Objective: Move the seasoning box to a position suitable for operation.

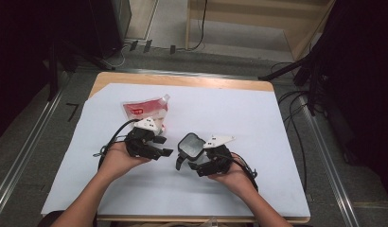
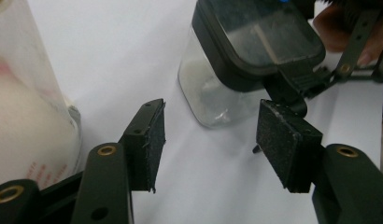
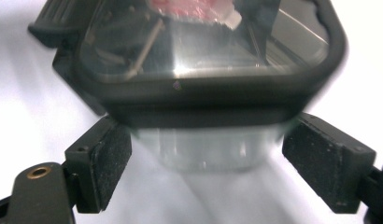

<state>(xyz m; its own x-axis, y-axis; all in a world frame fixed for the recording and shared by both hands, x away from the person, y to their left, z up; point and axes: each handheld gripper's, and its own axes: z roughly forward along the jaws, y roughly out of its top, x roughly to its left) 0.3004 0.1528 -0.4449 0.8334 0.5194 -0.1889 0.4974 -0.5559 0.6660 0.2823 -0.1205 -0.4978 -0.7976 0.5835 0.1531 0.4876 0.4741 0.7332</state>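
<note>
A clear plastic container (image 1: 191, 145) with a black lid (image 3: 203, 56) sits in the middle of the white sheet. My right gripper (image 3: 206, 168) is shut on its clear body (image 3: 203, 149), one pad on each side just below the lid. In the high view the right gripper (image 1: 186, 160) holds it from the near right. My left gripper (image 1: 162, 145) is open just left of the container (image 2: 222, 93), with nothing between its pads (image 2: 150, 144). A red-and-white spouted pouch (image 1: 144, 109) lies behind the left gripper; the pouch (image 2: 26, 116) shows close by in the left gripper view.
White paper (image 1: 239, 113) covers the wooden table (image 1: 182, 79). Cables (image 1: 296, 123) trail off the right side of the table. Dark stands and equipment (image 1: 315, 66) ring the table on the floor.
</note>
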